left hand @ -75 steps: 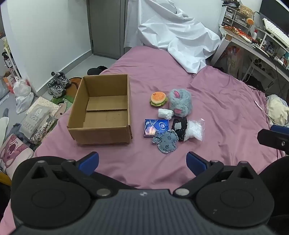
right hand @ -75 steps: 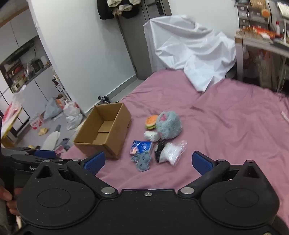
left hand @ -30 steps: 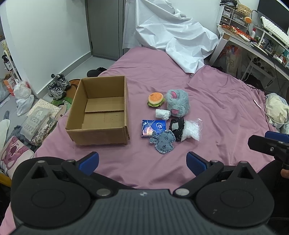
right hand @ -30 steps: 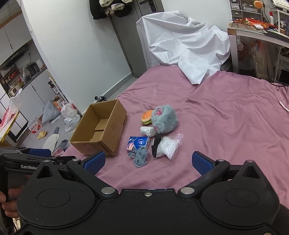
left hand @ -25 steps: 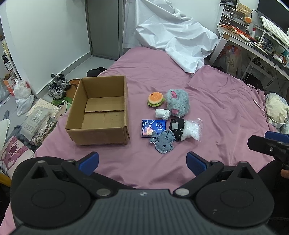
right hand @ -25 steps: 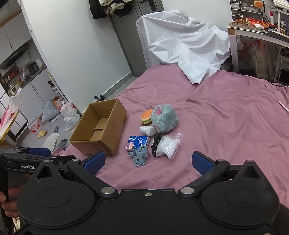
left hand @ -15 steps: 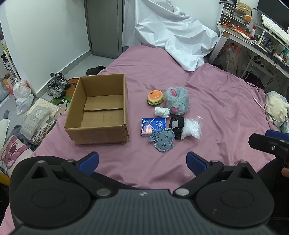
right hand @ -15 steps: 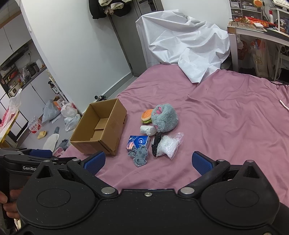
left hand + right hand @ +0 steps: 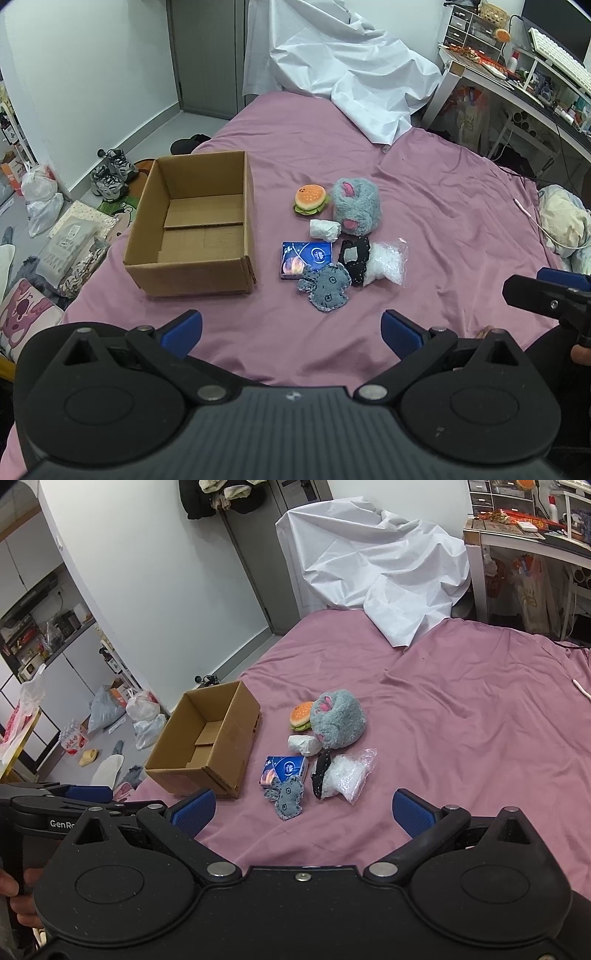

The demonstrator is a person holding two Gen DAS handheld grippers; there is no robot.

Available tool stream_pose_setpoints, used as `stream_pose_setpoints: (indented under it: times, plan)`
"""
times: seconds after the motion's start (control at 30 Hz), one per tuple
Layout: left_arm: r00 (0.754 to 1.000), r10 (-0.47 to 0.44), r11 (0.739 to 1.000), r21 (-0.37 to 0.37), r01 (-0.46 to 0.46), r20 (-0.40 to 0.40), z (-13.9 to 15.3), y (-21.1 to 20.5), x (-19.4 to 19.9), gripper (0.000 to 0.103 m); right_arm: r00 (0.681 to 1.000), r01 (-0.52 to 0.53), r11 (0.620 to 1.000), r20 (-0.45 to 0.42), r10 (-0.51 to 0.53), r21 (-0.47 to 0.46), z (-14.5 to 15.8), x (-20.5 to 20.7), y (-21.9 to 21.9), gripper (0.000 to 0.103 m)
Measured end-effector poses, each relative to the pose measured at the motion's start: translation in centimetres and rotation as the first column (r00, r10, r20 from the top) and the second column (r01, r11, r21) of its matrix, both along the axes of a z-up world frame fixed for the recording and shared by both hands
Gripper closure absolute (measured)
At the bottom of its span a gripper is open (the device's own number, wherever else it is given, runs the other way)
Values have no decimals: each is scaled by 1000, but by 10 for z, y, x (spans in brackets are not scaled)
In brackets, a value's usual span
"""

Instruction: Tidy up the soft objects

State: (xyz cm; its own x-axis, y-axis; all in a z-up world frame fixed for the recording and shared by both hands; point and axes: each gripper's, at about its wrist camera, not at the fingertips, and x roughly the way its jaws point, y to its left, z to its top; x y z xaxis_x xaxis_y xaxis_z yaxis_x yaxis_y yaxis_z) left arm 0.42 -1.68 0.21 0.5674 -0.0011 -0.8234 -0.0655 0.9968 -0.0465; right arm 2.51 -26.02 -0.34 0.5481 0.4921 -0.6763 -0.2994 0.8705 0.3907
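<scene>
An open, empty cardboard box (image 9: 195, 229) (image 9: 210, 742) sits on the pink bed. To its right lies a cluster: a burger plush (image 9: 310, 199) (image 9: 301, 715), a grey furry plush (image 9: 356, 210) (image 9: 338, 722), a white wad (image 9: 324, 229), a blue tissue pack (image 9: 304, 258) (image 9: 284, 770), a denim plush (image 9: 327, 288) (image 9: 287, 795), a black patch toy (image 9: 354, 258) and a clear bag of white filling (image 9: 386, 262) (image 9: 343, 773). My left gripper (image 9: 290, 330) and right gripper (image 9: 301, 812) are open, empty, and held well short of the cluster.
A white sheet (image 9: 347, 77) is heaped at the far end of the bed. A cluttered desk (image 9: 517, 85) stands at the right. Shoes (image 9: 110, 175) and bags (image 9: 40, 199) lie on the floor left of the bed.
Both views have shifted only slightly; the box and cluster sit a little lower and nearer in frame. Both grippers stay open and empty.
</scene>
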Motion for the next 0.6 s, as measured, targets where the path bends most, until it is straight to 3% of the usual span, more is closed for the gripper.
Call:
stream_pose_setpoints:
  times: [0.6]
  plan:
    - [1000, 23, 999, -22, -24, -21, -17, -1, 19, 1, 1000, 22, 999, -3, -22, 31, -5, 15, -6, 0]
